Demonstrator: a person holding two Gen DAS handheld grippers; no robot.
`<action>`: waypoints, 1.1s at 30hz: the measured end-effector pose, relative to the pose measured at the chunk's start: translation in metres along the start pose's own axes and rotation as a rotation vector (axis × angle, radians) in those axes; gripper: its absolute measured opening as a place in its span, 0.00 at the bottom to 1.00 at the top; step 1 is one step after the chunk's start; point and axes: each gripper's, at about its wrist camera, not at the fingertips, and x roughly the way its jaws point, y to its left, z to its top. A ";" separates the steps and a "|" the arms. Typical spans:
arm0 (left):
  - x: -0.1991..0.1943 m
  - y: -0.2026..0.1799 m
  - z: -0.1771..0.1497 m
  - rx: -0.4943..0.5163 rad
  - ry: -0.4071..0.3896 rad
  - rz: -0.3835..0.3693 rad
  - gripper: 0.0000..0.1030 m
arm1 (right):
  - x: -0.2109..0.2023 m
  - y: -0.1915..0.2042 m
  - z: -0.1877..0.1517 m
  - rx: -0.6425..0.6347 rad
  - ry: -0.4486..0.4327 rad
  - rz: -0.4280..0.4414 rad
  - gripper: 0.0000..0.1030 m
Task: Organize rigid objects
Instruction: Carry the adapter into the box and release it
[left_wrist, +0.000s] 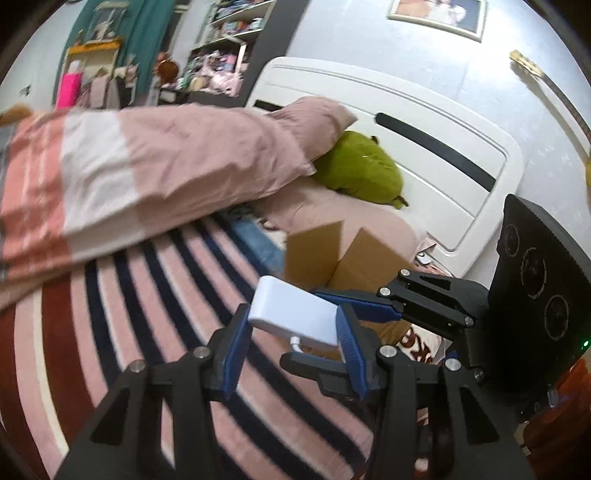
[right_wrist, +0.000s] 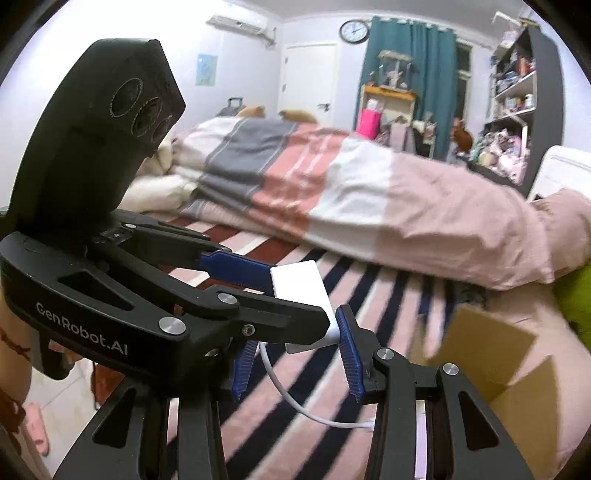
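A white rectangular charger block (left_wrist: 293, 315) with a white cable is held above the striped bedspread. My left gripper (left_wrist: 291, 332) is shut on its sides with its blue pads. The block also shows in the right wrist view (right_wrist: 301, 291), with its cable (right_wrist: 295, 398) hanging down. My right gripper (right_wrist: 295, 365) is open, its fingers on either side of the cable just under the block. In the left wrist view the right gripper (left_wrist: 369, 317) reaches in from the right, close to the block. An open cardboard box (left_wrist: 332, 258) lies on the bed just beyond.
A striped bedspread (left_wrist: 147, 314) covers the bed. A folded pink and white duvet (left_wrist: 129, 177) lies across it. A green plush toy (left_wrist: 362, 170) rests by the white headboard (left_wrist: 424, 147). Cluttered shelves (right_wrist: 513, 103) stand at the back.
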 end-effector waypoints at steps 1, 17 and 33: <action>0.003 -0.005 0.005 0.011 0.002 -0.003 0.42 | -0.006 -0.007 0.002 0.003 -0.005 -0.016 0.36; 0.113 -0.070 0.048 0.090 0.138 -0.107 0.42 | -0.051 -0.125 -0.026 0.153 0.044 -0.133 0.36; 0.174 -0.072 0.040 0.075 0.258 -0.115 0.61 | -0.022 -0.166 -0.060 0.225 0.201 -0.140 0.42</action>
